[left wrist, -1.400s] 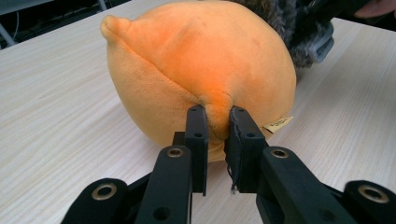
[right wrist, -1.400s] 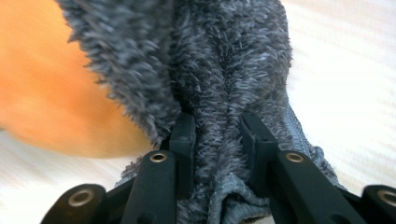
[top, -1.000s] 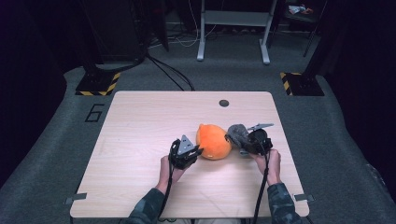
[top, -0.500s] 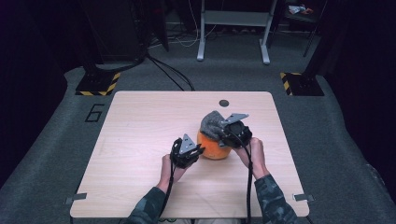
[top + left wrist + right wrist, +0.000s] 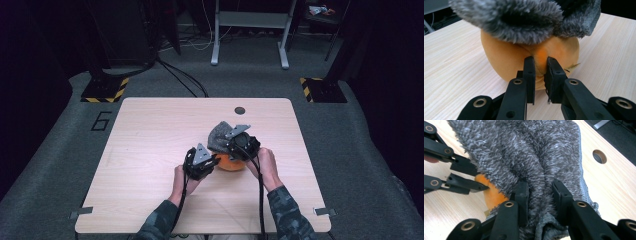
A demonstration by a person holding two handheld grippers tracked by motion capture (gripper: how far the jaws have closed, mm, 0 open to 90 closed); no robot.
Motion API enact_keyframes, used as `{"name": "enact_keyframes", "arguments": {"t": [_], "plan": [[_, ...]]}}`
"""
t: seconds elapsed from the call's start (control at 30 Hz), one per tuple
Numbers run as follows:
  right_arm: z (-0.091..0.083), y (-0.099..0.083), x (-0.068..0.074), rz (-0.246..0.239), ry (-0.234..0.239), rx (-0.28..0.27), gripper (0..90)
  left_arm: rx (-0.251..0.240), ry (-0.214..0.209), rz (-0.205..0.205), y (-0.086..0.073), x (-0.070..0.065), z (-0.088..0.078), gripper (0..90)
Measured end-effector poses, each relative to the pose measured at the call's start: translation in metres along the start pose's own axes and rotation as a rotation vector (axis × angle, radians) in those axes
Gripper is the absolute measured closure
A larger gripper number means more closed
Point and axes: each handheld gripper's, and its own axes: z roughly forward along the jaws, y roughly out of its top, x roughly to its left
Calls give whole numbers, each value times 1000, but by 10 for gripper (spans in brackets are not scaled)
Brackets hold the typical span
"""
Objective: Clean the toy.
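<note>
Worktop (image 5: 150, 150), pale wood, carries an orange cushion (image 5: 506, 60) right of centre, between the two hands. Grey fleece cover (image 5: 529, 152) is draped over the cushion's top and far side; orange shows bare on the near-left.

Left tool (image 5: 540, 75) is pinched together on a fold of the orange fabric, anchoring it. Right tool (image 5: 540, 195) is clamped on a bunched ridge of the fleece.

Risks, as I judge them:
- Cushion drags along with the cover if the left pinch slips; the fold looks small.
- Fleece bunches at the rim rather than sliding down.
- Right grip holds pile only, and could pull free.
</note>
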Motion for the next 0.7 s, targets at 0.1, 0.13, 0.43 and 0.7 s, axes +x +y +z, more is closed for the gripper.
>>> {"name": "enact_keyframes", "arguments": {"t": [0.1,0.13,0.43,0.7], "plan": [[-2,-5,-4,21,-8,6,695,-1,-2,-2,0,0,0,796],[-2,-8,-7,35,-13,8,695,1,-5,-4,0,0,0,796],[-4,-35,-26,149,-22,14,694,0,-4,-9,-1,1,0,796],[3,-55,-36,209,-28,42,692,-1,0,-16,-3,2,0,796]]}}
